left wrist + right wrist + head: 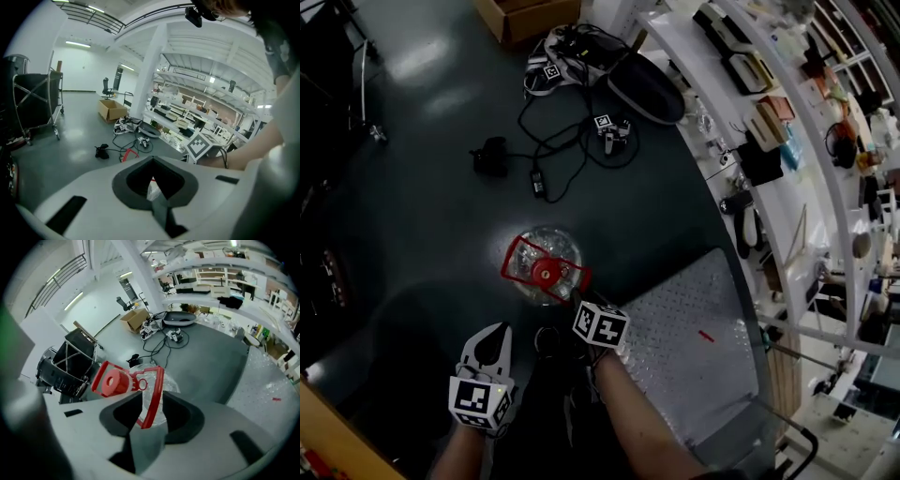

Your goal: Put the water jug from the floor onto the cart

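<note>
The clear water jug [532,249] stands on the dark floor; its red cap [546,273] and red handle frame [152,394] face up. My right gripper [579,298] hangs just above it, pointing steeply down. Its jaws stand open, with one bar of the red handle lying in the gap between them and no pad pressing on it [149,401]. My left gripper [492,330] hovers lower left of the jug, shut and holding nothing [153,161]. Part of the jug [152,187] shows through its notch. The cart's diamond-plate deck [694,347] lies to the right of the jug.
Black cables and a black adapter [490,157] sprawl on the floor beyond the jug, with a cardboard box [525,14] farther back. Long white shelving [787,141] full of items runs along the right. A black wheeled trolley [33,101] stands off to the left.
</note>
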Demonstrator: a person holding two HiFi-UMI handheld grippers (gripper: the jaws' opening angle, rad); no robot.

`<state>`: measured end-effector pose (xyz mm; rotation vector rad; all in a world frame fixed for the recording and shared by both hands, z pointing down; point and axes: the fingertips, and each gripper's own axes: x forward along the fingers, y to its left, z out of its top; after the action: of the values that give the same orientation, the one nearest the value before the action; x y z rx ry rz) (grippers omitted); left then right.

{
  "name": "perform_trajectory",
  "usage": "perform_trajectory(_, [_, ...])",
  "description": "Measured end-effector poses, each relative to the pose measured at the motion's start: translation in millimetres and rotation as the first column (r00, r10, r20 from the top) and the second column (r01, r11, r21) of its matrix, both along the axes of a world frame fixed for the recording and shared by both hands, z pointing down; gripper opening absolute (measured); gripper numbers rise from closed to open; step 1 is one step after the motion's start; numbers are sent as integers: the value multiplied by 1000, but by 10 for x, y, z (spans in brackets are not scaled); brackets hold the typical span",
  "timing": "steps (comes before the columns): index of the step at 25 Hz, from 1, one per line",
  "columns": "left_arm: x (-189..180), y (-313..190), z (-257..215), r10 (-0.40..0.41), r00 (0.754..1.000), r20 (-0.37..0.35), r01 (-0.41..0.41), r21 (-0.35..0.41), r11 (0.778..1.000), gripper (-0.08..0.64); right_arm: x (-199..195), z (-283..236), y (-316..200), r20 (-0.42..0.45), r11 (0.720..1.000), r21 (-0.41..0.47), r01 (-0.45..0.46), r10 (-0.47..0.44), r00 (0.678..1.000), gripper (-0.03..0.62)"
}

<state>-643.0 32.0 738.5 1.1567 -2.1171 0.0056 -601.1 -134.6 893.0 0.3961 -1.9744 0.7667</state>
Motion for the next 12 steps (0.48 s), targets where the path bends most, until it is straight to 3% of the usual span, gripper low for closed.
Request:
perform_trajectory(6, [3, 33, 150, -12, 999, -33, 12, -6, 1000, 5, -20, 171, -152, -80, 995, 98, 26, -18, 997, 106])
perform_trajectory(12, [-12, 48, 240, -17, 999, -42, 16, -8, 1000, 5, -56, 293, -104, -107, 996, 81, 46, -37, 994, 92])
